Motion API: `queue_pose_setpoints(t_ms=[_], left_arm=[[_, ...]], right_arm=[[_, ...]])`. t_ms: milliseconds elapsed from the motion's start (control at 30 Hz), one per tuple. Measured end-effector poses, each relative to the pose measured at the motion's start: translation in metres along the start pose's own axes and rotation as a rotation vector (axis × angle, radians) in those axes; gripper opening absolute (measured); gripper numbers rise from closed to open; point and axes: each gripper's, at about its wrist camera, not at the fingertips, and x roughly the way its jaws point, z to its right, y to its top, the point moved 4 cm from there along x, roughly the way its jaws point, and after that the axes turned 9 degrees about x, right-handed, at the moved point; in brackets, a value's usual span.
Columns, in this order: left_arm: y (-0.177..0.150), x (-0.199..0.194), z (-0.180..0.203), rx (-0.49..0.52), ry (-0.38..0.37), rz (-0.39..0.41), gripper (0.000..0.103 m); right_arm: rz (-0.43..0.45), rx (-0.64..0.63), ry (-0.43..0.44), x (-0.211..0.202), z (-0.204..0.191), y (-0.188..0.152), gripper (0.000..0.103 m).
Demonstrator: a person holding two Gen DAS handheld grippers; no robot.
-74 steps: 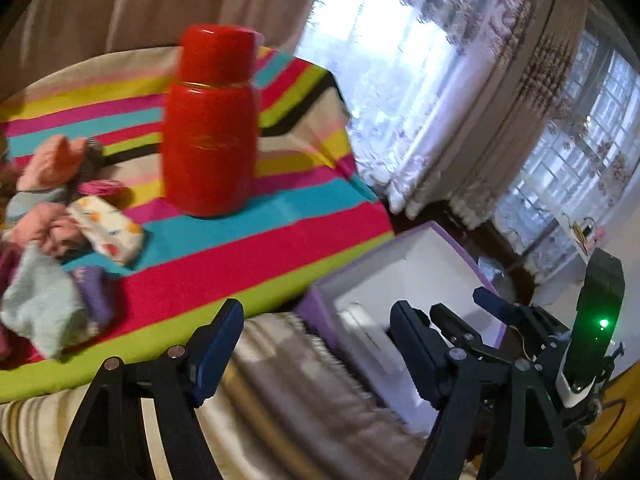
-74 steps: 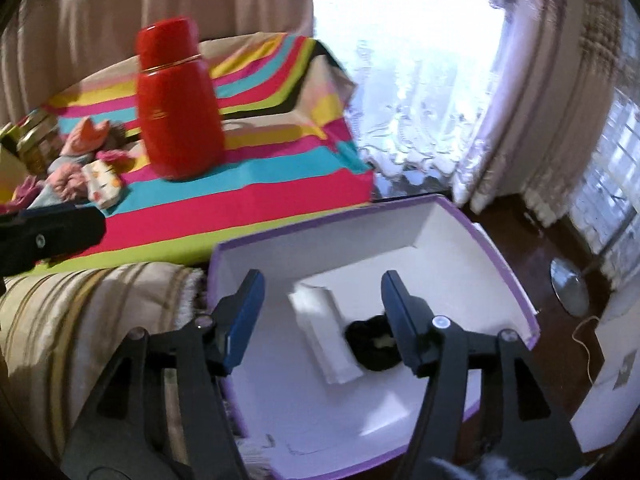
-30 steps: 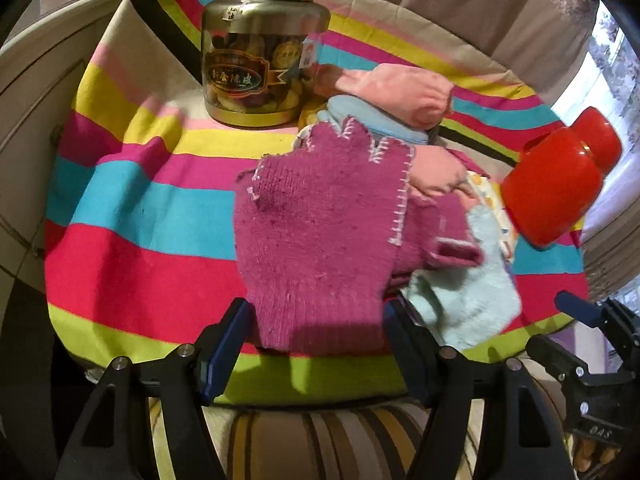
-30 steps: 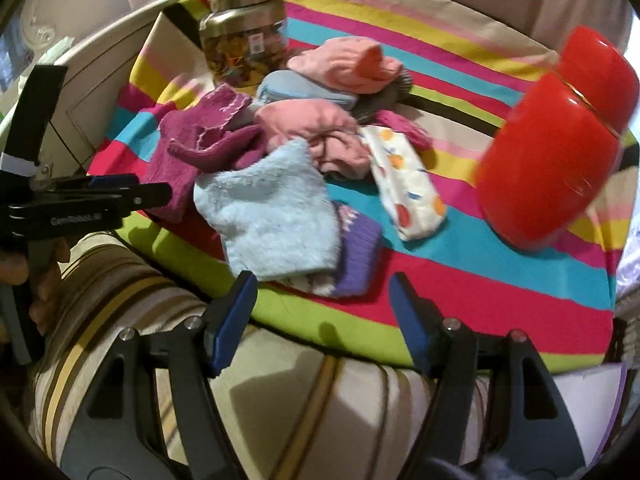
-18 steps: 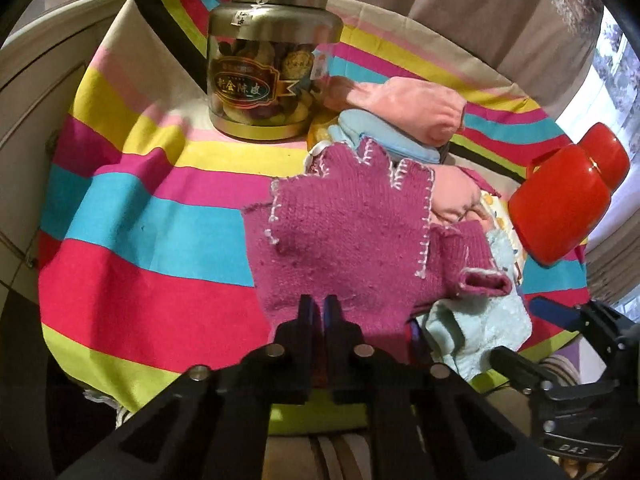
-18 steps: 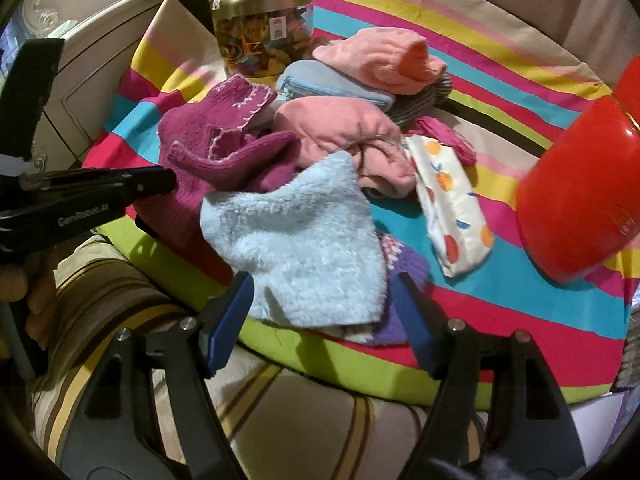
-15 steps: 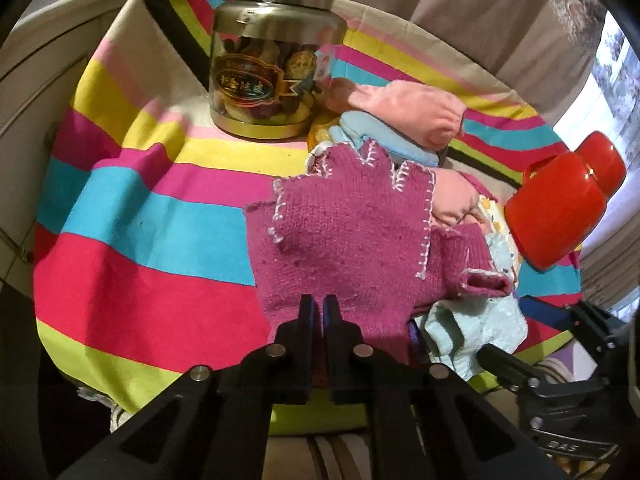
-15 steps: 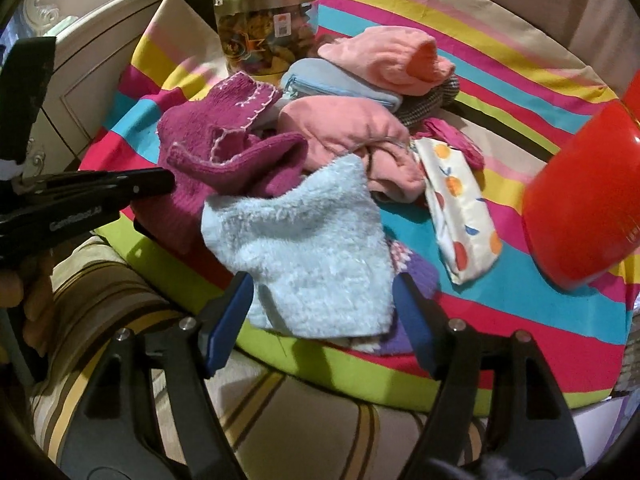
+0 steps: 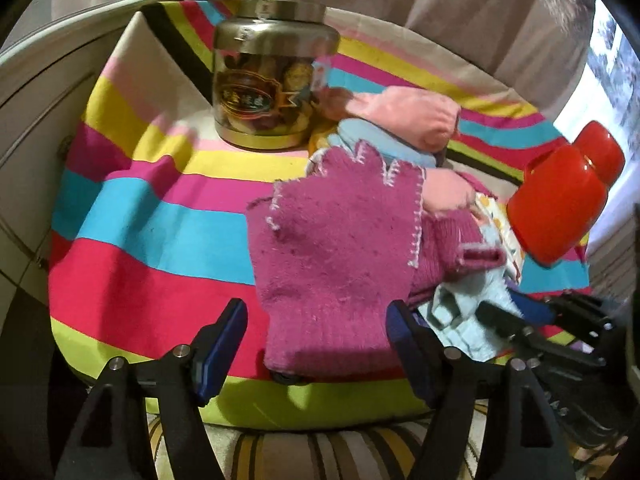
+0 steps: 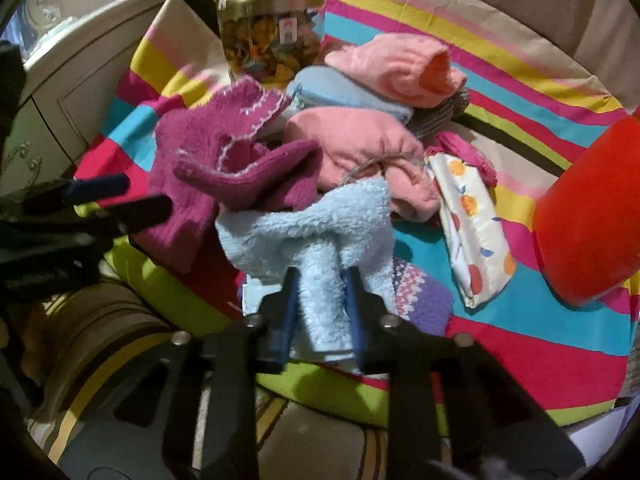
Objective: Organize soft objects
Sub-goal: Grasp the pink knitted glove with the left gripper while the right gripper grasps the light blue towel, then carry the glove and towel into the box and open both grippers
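Light-blue fluffy sock (image 10: 308,240) at near edge of striped desk (image 10: 520,320), pinched by closing right gripper (image 10: 320,300). Magenta knitted glove (image 9: 336,248) between opening left gripper (image 9: 316,344) fingers, unpinched.

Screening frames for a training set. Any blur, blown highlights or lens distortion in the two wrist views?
Left wrist view: the window strip at the right edge is blown out, the glass jar looks smeared, and fisheye bends the striped cloth, with dark corners. Right wrist view: the red flask at the right edge is soft and stretched; the light blue fluffy sock is fairly sharp, with shadow beneath it.
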Motion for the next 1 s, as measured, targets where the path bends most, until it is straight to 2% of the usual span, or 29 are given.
queue_pose_setpoints(t_ms=[33,167,200,233,367,500,633,1000], left_arm=[[0.001,0.000,0.003,0.015,0.010,-0.003,0.073],[-0.002,0.012,0.015,0.074,0.017,-0.054,0.070],[-0.002,0.014,0.016,0.076,0.027,-0.057,0.057],[-0.003,0.014,0.015,0.071,0.035,-0.062,0.049],[-0.002,0.010,0.008,0.038,0.031,-0.047,0.035],[-0.002,0.001,0.006,0.018,0.037,-0.011,0.016],[-0.001,-0.011,0.000,-0.027,0.014,0.048,0.014],[0.008,-0.053,-0.013,-0.110,0.010,0.202,0.013]], right_arm=[[0.020,0.002,0.003,-0.006,0.001,0.000,0.018],[0.079,0.024,0.001,-0.022,0.005,-0.001,0.015],[0.087,0.034,0.003,-0.025,0.008,-0.001,0.015],[0.093,0.046,0.005,-0.028,0.010,-0.001,0.015],[0.117,0.100,0.012,-0.038,0.024,0.000,0.015],[0.139,0.140,0.011,-0.048,0.036,-0.001,0.015],[0.154,0.166,0.009,-0.056,0.043,-0.004,0.014],[0.206,0.229,-0.005,-0.083,0.065,-0.012,0.014]])
